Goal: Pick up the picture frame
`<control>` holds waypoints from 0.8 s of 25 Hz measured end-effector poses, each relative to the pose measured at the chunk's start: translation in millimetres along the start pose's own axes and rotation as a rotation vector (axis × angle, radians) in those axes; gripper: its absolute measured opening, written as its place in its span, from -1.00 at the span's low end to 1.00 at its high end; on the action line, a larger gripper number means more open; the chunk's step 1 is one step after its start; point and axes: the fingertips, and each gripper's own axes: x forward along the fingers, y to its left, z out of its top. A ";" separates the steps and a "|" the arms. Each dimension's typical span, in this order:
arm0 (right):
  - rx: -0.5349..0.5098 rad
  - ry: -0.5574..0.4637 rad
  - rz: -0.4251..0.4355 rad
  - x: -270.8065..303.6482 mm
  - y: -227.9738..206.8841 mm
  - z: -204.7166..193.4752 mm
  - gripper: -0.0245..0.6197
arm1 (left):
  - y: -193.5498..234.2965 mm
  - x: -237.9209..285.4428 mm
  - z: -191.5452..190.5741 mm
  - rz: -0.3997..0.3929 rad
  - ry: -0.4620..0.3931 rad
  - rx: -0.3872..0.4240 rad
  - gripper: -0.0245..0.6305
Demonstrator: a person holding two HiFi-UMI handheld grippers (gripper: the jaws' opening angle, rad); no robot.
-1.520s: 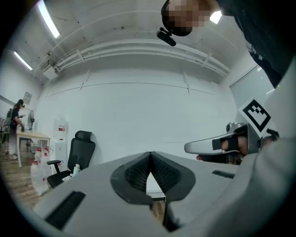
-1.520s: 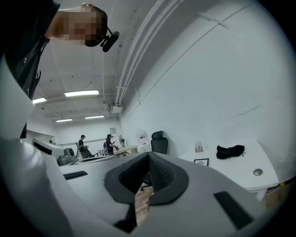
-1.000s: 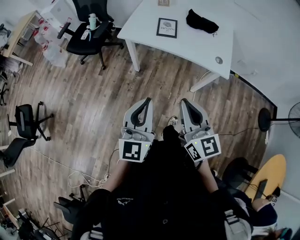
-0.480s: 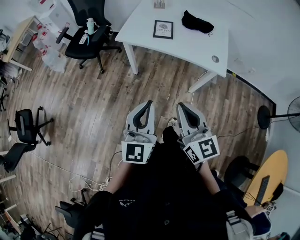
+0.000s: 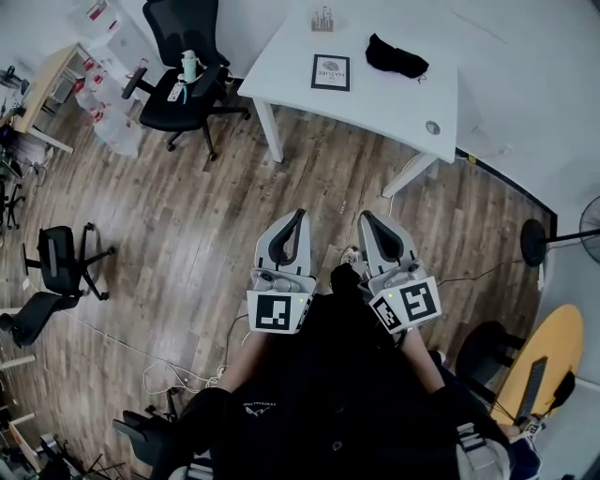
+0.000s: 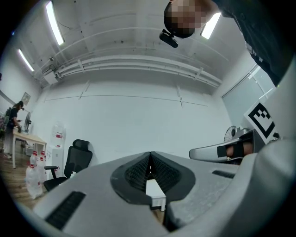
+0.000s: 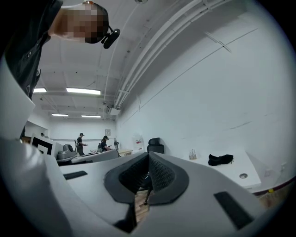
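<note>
A black picture frame [image 5: 331, 72] with a white print lies flat on the white table [image 5: 394, 94] at the top of the head view. Both grippers hang close to my body, far short of the table. My left gripper [image 5: 300, 214] is shut with nothing held, its tips meeting [image 6: 150, 154]. The right gripper [image 5: 366, 216] is likewise shut and empty, tips together [image 7: 149, 154]. The frame does not show in either gripper view.
A black cloth [image 5: 396, 58] and a small glass holder [image 5: 322, 17] also lie on the table, with a round grommet [image 5: 432, 127]. A black office chair [image 5: 183, 80] stands left of the table, another chair [image 5: 58, 262] at far left. Wood floor [image 5: 187, 206] lies between me and the table. A fan stand [image 5: 539, 242] is right.
The view has shifted slightly, so the table and frame sit a little lower and to the right in the picture. Both grippers stay shut in front of my body.
</note>
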 end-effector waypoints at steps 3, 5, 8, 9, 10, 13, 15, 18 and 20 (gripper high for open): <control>0.000 0.006 -0.010 0.5 -3.2 -1.6 -0.93 | 6.6 0.1 -4.8 0.009 0.019 0.013 -0.90; 0.005 0.012 -0.019 2.2 -10.4 -2.6 -0.93 | 8.4 4.3 -5.9 0.018 0.027 0.013 -0.90; 0.023 0.012 -0.031 9.0 -29.0 -4.2 -0.93 | 6.0 17.9 -9.7 0.019 0.032 0.024 -0.90; 0.031 0.008 -0.032 12.6 -34.9 -5.0 -0.93 | 5.6 22.9 -11.7 0.019 0.035 0.029 -0.90; 0.038 0.004 -0.031 17.1 -39.9 -5.8 -0.93 | 6.3 27.7 -13.7 0.021 0.039 0.035 -0.90; 0.048 -0.004 -0.025 35.9 -50.0 -7.3 -0.93 | 17.6 40.2 -17.2 0.035 0.052 0.054 -0.90; 0.045 -0.007 -0.014 50.6 -54.7 -7.1 -0.93 | 29.8 48.0 -20.0 0.050 0.064 0.060 -0.90; 0.038 -0.005 0.007 74.2 -64.2 -6.4 -0.93 | 45.4 67.0 -23.1 0.075 0.072 0.042 -0.90; 0.043 -0.005 0.013 90.6 -75.6 -4.2 -0.93 | 50.2 84.0 -24.7 0.075 0.075 0.047 -0.90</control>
